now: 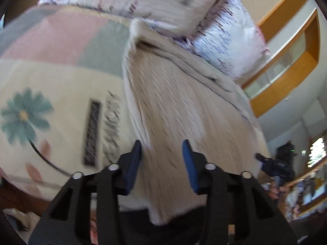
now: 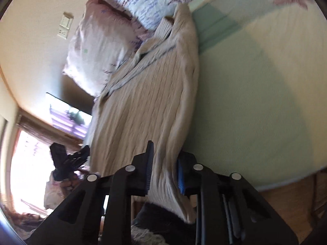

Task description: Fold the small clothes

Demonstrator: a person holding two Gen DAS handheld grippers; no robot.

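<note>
On the bed, a beige knitted sweater (image 1: pixel 173 102) lies stretched from the pillows (image 1: pixel 224 30) down to both tools. The left hand-held gripper (image 1: pixel 162 163) stands part open with the hem between its blue pads; whether they pinch it is unclear. The right hand-held gripper (image 2: pixel 163 167) is narrowed onto the sweater's edge. The bedspread (image 1: pixel 51 71) shows pastel blocks and a teal flower at 9 o'clock. Wooden trim (image 1: pixel 286 65) sits at 3 o'clock, a bright window (image 2: pixel 26 159) at 8 o'clock.
</note>
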